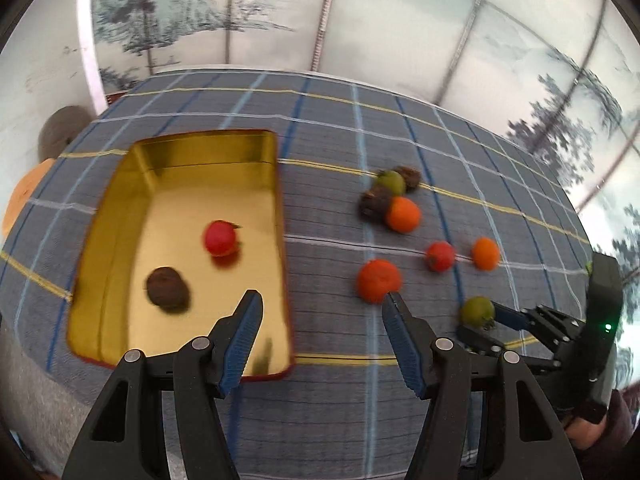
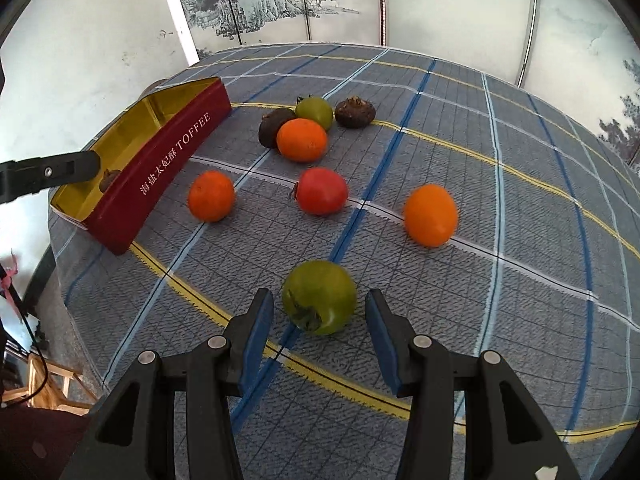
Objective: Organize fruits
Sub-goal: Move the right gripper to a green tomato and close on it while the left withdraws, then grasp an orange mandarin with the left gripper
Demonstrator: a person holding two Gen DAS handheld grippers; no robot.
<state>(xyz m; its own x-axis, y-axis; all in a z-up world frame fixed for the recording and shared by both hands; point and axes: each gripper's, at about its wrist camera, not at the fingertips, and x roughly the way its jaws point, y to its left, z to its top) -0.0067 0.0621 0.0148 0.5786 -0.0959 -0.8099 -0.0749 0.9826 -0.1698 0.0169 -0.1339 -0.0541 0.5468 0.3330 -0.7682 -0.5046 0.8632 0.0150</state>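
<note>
Our right claw (image 2: pixel 319 320) is spread wide around a green tomato (image 2: pixel 319 297) at lower centre, not gripping it. Our left claw (image 1: pixel 322 316) gapes empty above the gold tin (image 1: pixel 120 208), which holds a red fruit (image 1: pixel 220 238) and a brown one (image 1: pixel 167 289).

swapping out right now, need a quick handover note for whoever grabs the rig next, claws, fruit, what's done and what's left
Left claw: open, empty, over the near corner of the toffee tin.
Right claw: open, around the near green tomato, not yet closed on it.
Done: a red tomato and a dark brown fruit lie in the tin.
Left on the checked tablecloth: the near green tomato, three orange fruits, one red tomato, and in the far cluster another green tomato and two dark brown fruits.
</note>
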